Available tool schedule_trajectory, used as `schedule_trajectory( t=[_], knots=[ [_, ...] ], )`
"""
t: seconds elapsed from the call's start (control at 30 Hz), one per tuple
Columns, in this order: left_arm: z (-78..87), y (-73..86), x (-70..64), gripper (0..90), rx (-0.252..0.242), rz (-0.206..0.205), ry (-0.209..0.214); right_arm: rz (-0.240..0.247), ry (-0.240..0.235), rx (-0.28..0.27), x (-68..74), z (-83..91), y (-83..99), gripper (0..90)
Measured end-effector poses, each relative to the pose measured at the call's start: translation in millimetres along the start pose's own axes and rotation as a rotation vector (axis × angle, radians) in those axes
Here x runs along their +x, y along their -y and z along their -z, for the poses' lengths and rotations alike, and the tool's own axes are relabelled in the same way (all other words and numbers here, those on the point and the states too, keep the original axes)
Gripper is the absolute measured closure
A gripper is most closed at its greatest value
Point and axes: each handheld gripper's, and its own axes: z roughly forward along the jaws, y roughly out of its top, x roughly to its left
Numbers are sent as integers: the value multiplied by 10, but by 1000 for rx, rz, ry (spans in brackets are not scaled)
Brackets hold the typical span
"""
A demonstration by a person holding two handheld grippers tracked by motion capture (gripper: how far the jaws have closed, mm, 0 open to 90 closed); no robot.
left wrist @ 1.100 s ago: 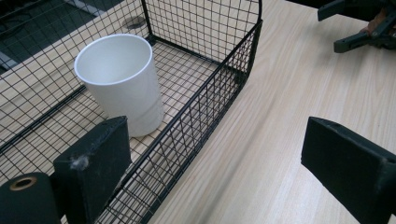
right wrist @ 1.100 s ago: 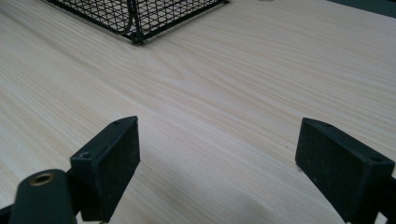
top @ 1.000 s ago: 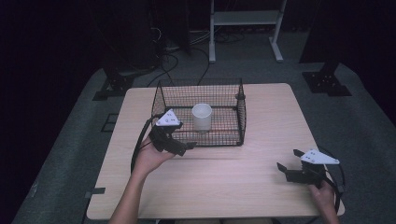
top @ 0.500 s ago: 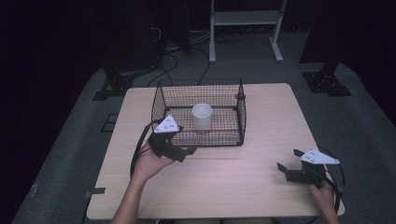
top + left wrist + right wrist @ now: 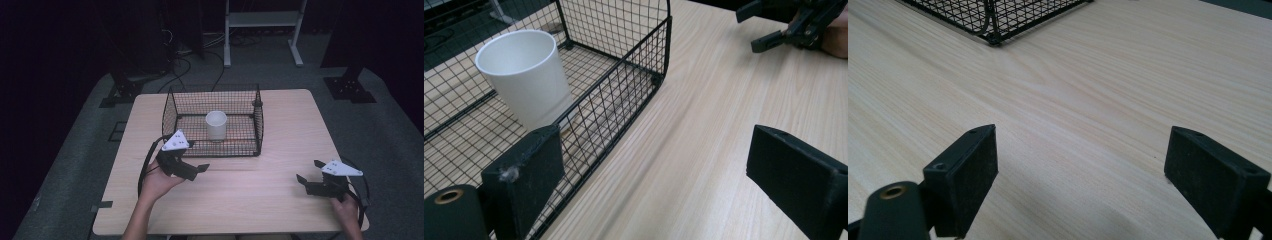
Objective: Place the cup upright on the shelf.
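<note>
White cup [image 5: 216, 125] stands upright inside the wire basket [image 5: 172, 107], ahead of my left claw [image 5: 196, 170], beyond the mesh wall. I hold that claw just outside the basket's near side, jaws spread wide and empty, palm underneath. My right claw [image 5: 306, 180] rests well apart, also gaping, holding nothing.

cup [image 5: 216, 125] in basket [image 5: 172, 107], basket on table [image 5: 280, 115]

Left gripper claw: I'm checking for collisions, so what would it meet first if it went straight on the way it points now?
Probably bare light wooden table; the left gripper claw points along the black wire basket beside its near wall. Farther on is the right gripper, though depth is unclear.
</note>
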Motion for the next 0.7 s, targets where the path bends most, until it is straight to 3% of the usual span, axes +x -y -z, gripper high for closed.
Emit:
schedule_trajectory(
  t=[0.7],
  knots=[
    [72, 241, -102, 75, -31, 27, -13, 7, 3, 1, 5, -2, -1, 131]
  ],
)
